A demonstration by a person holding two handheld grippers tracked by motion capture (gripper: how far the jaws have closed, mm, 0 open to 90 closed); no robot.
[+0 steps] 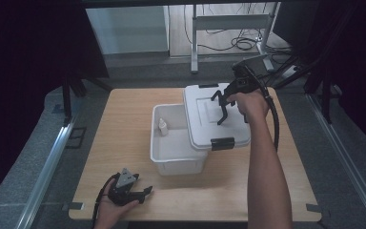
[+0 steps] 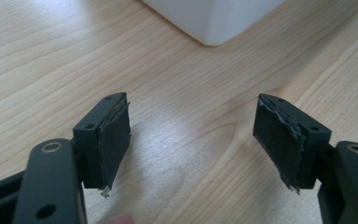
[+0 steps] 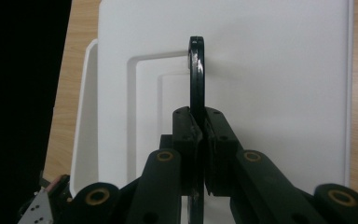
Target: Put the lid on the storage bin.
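A white storage bin stands mid-table with a small white bottle inside it. Its white lid lies skewed over the bin's right side, leaving the left part uncovered. My right gripper hangs over the lid, shut on the lid's thin black handle. In the right gripper view the right gripper pinches that handle above the lid. My left gripper rests on the table near the front edge. Its pads stand wide apart, the left gripper open over bare wood.
The wooden table has free room left of the bin and along the front. Black latches sit on the lid's ends. A bin corner lies ahead of the left gripper. Behind the table stand a metal frame and cables.
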